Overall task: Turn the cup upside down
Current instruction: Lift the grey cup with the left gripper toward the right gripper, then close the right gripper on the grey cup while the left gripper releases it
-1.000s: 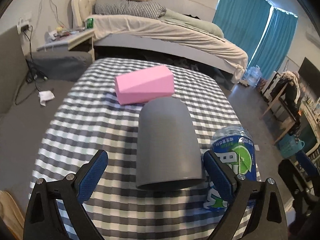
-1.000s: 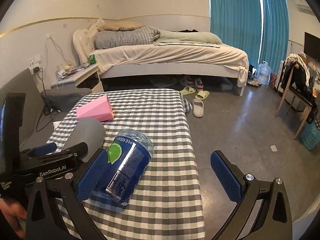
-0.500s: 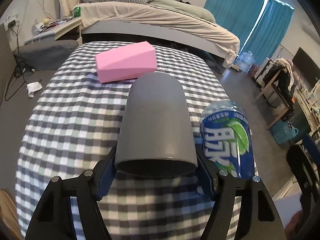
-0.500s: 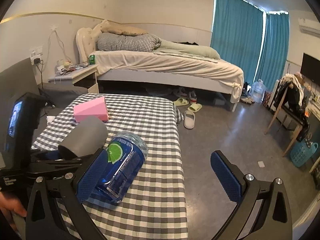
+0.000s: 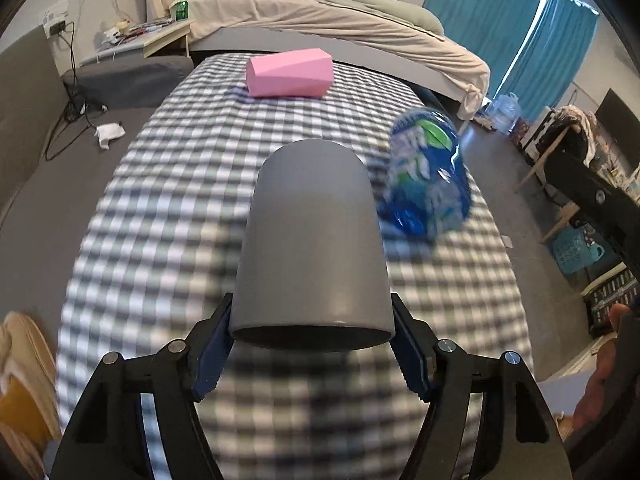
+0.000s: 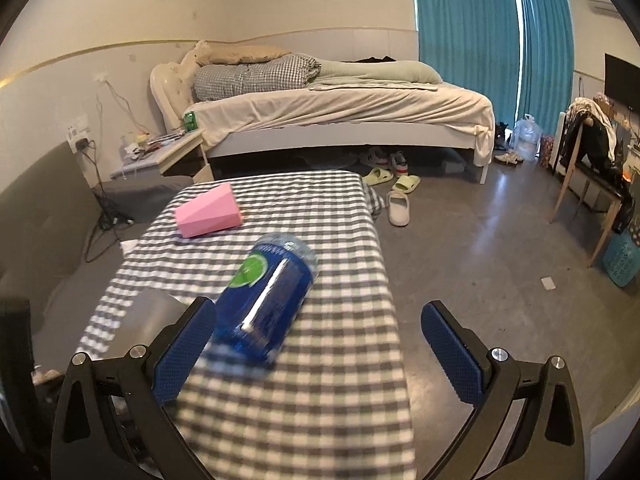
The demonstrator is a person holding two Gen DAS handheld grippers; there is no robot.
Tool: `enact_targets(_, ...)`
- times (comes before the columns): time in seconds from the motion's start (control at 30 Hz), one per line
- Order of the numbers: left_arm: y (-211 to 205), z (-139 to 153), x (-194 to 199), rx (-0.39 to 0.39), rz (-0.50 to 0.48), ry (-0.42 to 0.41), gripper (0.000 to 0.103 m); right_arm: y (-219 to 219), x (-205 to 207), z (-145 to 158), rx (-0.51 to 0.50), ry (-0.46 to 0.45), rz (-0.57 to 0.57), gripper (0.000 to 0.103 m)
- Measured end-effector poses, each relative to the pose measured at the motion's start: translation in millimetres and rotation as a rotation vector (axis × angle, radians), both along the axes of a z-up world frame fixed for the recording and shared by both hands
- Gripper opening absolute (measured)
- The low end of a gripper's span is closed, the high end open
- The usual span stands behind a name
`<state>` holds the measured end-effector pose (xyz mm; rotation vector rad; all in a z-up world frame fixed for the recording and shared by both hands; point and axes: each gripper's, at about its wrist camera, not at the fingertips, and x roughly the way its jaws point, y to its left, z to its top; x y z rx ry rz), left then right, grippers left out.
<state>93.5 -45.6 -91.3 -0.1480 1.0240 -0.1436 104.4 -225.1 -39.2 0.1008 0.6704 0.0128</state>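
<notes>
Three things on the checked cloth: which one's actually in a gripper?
The grey cup: the left gripper is clamped on its rim end. The blue bottle and pink block lie untouched; the right gripper is open.

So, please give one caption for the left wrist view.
Left tongs clamp the grey cup near its rim above the checkered table.

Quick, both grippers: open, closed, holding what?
Left gripper: closed on the grey cup.
Right gripper: open, holding nothing.
</notes>
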Motion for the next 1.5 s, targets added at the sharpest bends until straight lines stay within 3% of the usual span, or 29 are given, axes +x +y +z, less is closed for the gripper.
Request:
enact_targets(0.3, -9.7, 2.7, -50.5, -0.032, -0.024, -0.009, 0.073, 18.3, -53.2, 12.1, -0.033, 0.030, 0.041, 0.103)
enact_targets(0.4, -17.1, 10.1, -57.0, 0.016, -0.052, -0.049, 0.075, 19.1, -65.8, 11.8, -0.046, 0.045, 0.038, 0.103)
enact_targets(0.47, -19.1, 15.4, -61.3, 0.029, -0.071, -0.065, 0.082, 16.1, -72.4, 13.8, -0.042, 0.053, 0.031, 0.103)
enact_targets(0.7, -7.6, 34.8, -81.6, 0.022, -0.094, -0.074, 0.083, 7.7, -80.0, 19.1, 0.013, 0.072, 0.003, 0.103)
enact_targets(0.83, 16.2, 62.3, -90.0, 0.008, -0.074, -0.142, 0.083, 11.0, -82.5, 28.8, 0.043, 0.067, 0.012, 0.103)
enact_targets(0.9, 31.4, 77.7, -89.0, 0.025, -0.048, -0.196, 0.093, 12.9, -87.3, 38.2, 0.057, 0.047, 0.020, 0.103)
enact_targets(1.0, 54.5, 93.7, -90.4, 0.042, -0.004, -0.282, 0.093, 22.2, -89.6, 54.5, 0.029, 0.035, 0.043, 0.103)
enact_targets(1.23, 94.3, 104.5, -80.1, 0.060, 0.033, -0.372, 0.099, 46.3, -76.0, 60.1, 0.054, 0.140, 0.077, 0.103)
enact_targets(1.37, 95.0, 92.9, -67.0, 0.134, -0.017, -0.370, 0.099, 69.2, -66.9, 55.4, -0.026, 0.218, 0.092, 0.103)
enact_targets(1.5, 100.3, 80.3, -54.5, 0.130, -0.041, -0.332, 0.099, 91.3, -50.0, 47.2, -0.107, 0.289, 0.101, 0.103)
